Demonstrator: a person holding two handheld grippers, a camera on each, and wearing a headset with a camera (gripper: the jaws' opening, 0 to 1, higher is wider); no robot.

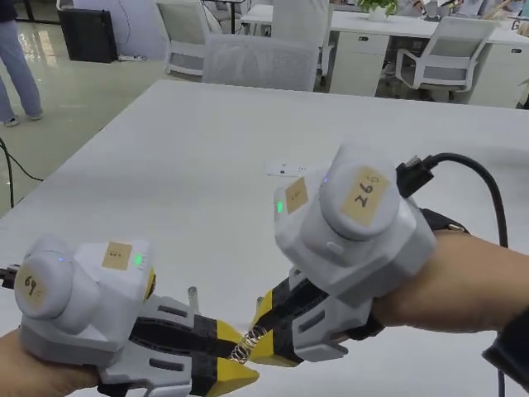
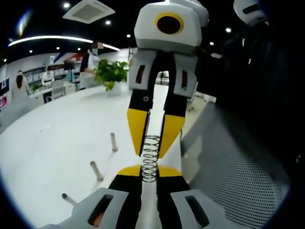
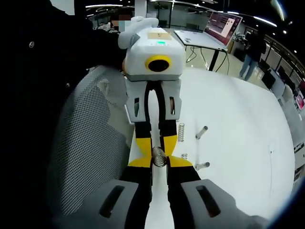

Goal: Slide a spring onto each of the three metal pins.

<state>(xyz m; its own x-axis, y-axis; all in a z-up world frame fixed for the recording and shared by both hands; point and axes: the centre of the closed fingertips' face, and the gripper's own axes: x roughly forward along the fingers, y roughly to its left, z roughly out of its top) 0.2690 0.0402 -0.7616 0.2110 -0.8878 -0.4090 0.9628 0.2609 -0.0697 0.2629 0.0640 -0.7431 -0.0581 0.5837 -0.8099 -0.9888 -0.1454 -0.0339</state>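
The left gripper (image 2: 149, 174) has its fingers closed on the near end of the spring (image 2: 150, 160). The right gripper (image 2: 153, 143), tip to tip with it, pinches the far end. To do this well, I judge one gripper should let go only once the other holds firm, with most of the coil left free to take a pin. Counted: three bare pins (image 2: 96, 171) beside the left fingers, one held spring, and a second spring (image 3: 181, 132) just past the right fingers.

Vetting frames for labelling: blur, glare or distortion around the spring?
Head view: even light, no harsh glare, spring small, slightly soft. Left gripper view: heavy fisheye curving the table, ceiling lights bright, spring coils crisp. Right gripper view: same fisheye, spring seen end-on, left side dark.
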